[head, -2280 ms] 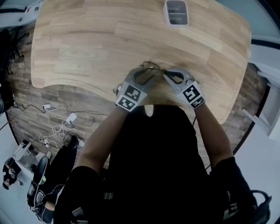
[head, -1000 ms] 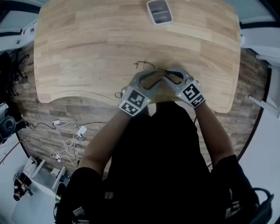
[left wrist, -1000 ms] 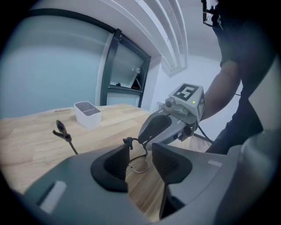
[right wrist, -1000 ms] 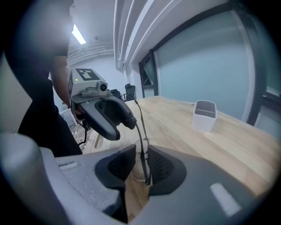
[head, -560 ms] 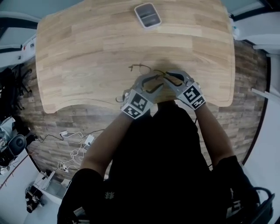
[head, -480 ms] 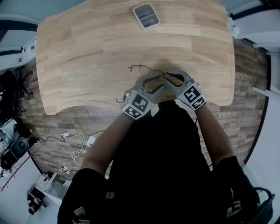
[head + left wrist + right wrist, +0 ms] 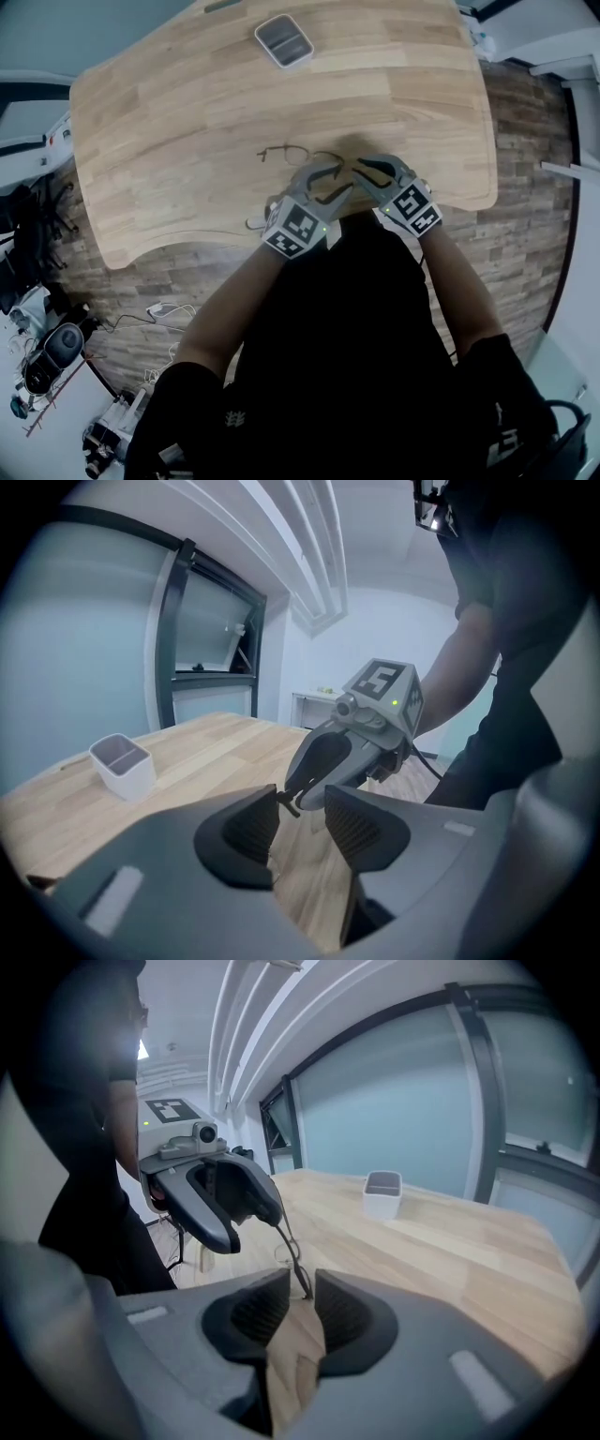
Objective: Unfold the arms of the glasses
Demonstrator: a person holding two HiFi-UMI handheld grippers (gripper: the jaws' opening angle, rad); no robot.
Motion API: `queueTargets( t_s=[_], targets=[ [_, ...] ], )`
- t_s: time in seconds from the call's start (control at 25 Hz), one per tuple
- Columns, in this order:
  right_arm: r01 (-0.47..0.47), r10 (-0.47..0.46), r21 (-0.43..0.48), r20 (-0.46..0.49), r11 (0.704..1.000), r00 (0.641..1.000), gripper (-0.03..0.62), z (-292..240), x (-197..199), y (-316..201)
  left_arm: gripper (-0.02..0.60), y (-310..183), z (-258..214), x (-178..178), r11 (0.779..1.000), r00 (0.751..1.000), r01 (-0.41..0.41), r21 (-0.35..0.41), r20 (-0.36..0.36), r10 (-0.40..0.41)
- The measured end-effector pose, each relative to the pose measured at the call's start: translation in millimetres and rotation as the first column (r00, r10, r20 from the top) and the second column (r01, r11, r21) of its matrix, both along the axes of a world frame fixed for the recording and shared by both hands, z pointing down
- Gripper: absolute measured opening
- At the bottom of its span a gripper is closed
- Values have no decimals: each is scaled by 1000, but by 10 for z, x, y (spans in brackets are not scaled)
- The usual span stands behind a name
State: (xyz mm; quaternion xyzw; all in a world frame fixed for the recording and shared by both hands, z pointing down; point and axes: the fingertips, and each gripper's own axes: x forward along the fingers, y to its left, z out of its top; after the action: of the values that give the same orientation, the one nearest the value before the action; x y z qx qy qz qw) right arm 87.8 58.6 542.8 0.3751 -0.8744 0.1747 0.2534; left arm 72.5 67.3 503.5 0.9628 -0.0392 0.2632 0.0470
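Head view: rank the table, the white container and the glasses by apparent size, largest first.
1. table
2-3. white container and glasses: similar spread, and the glasses are thin and partly hidden, so unranked.

Matt pale wood table (image 7: 169,112), thin wire glasses (image 7: 286,150), smooth plastic box (image 7: 283,40).

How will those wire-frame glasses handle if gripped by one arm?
Likely light and springy: the glasses are thin wire, so the arm between the right gripper's jaws may flex. Probably slide easily on the smooth wooden table.
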Motion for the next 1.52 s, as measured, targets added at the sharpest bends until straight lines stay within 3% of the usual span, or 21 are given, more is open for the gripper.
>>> queueTargets(
  t_s=[0.4, 0.68, 1.0, 1.32, 1.52],
  targets=[
    [-63, 63, 6, 13, 998, 998, 74, -19, 171, 82, 170, 174, -18, 174, 997, 997, -75, -5, 7, 75],
    [-66, 66, 7, 0, 998, 998, 74, -22, 241, 78, 170, 131, -36, 225, 997, 997, -75, -6, 1, 75],
    [-90, 88, 100, 22, 991, 996, 74, -280, 327, -56, 170, -155, -206, -23, 998, 997, 49, -36, -56, -51],
    [-111, 94, 154, 115, 982, 989, 74, -683, 343, -355, 170, -395, -624, -296, 988, 976, 153, -17, -156, -154],
    [-98, 76, 178, 130, 979, 989, 74, -847, 274, -505, 170, -472, -580, -371, 980, 969, 194, -49, -144, -199]
  ],
)
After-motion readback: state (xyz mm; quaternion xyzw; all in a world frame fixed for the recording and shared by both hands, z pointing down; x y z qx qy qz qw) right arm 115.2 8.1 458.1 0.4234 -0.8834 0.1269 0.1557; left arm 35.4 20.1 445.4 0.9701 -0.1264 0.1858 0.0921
